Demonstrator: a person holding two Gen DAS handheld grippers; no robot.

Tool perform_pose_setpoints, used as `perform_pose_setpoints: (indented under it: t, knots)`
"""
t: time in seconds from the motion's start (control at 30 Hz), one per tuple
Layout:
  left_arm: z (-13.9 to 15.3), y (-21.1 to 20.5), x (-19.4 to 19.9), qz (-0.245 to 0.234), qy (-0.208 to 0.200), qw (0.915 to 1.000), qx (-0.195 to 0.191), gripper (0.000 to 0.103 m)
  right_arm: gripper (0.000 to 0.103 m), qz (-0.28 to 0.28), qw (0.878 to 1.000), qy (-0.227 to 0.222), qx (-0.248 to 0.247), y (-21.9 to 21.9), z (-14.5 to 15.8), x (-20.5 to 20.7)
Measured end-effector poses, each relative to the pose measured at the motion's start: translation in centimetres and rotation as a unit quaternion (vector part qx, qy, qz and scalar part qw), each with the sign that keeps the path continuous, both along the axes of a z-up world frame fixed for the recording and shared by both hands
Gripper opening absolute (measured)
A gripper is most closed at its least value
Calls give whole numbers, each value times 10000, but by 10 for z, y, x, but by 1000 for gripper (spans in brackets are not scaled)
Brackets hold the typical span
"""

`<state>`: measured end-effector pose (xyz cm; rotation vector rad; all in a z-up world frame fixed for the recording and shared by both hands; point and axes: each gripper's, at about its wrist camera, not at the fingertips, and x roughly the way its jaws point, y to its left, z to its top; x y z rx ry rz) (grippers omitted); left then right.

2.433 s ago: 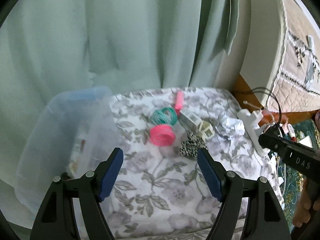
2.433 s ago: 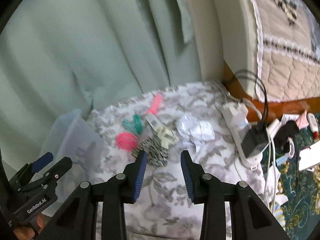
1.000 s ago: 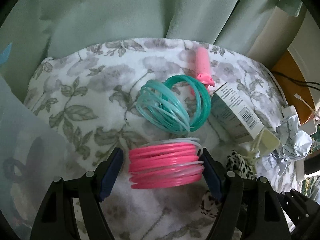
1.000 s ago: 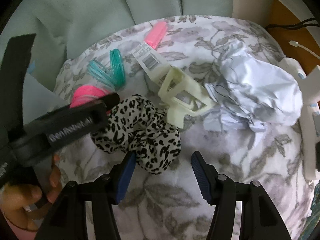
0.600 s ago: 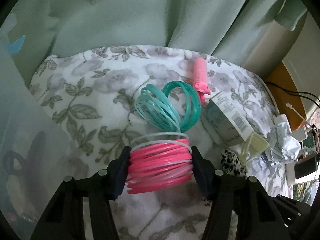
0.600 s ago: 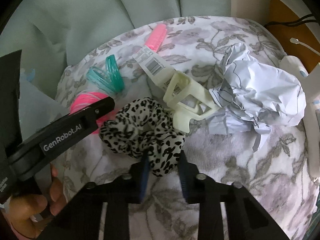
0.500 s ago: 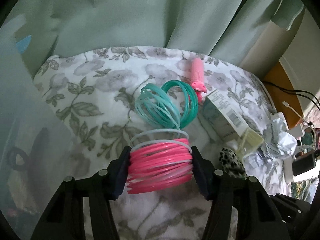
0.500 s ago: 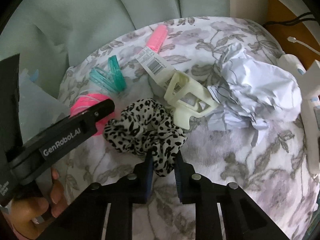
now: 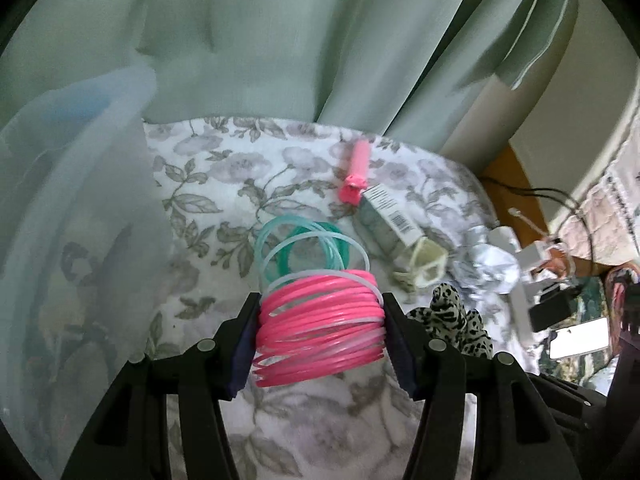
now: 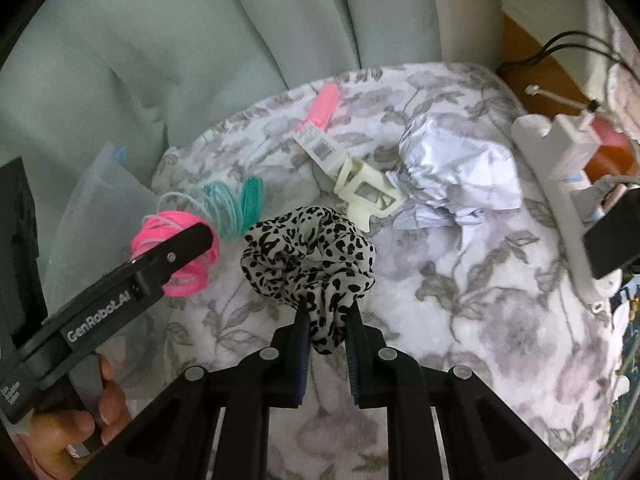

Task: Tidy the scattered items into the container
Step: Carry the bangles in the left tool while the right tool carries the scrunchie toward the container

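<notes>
Floral fleece blanket (image 9: 320,440) under pale green curtain (image 9: 280,40); translucent plastic container (image 9: 72,200) at its left edge. Left gripper (image 9: 320,340) clamps stack of thin pink plastic bangles (image 9: 320,332), lifted beside teal bangles (image 9: 316,248). Right gripper (image 10: 327,332), nearly closed, pinches crinkly leopard-print scrunchie (image 10: 308,256) just right of the bangles.

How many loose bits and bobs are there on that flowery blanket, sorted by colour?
Pink: 2, bangle stack and pink tube
Teal: 1, teal bangles
Leopard print: 1, scrunchie
Cream: 1, hair claw
White: 1, crumpled paper
Total: 6
</notes>
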<state>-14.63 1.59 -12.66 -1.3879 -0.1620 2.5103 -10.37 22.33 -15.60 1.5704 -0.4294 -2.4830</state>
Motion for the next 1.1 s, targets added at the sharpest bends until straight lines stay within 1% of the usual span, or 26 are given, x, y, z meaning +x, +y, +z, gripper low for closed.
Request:
perform_pose_setpoints:
  t: [0.1, 0.33, 0.5, 0.63, 0.9, 1.1]
  knots:
    - [17, -1, 14, -24, 166, 9998, 45, 59, 17, -23, 9999, 159, -7, 2, 16, 10]
    - [58, -6, 45, -115, 582, 9982, 130, 59, 17, -98, 9985, 526, -77, 1, 43, 32]
    - [93, -10, 64, -172, 991, 9947, 193, 59, 17, -165, 9966, 794, -127, 4, 63, 49]
    - [116, -13, 77, -211, 1258, 9916, 216, 59, 17, -206, 9940, 1064, -136, 5, 84, 61]
    - [150, -29, 101, -182, 1687, 9851, 286, 59, 17, -171, 9874, 1564, -176, -3, 122, 81]
    - [163, -49, 111, -40, 1877, 9816, 359, 59, 17, -18, 9810, 1930, -191, -18, 150, 94]
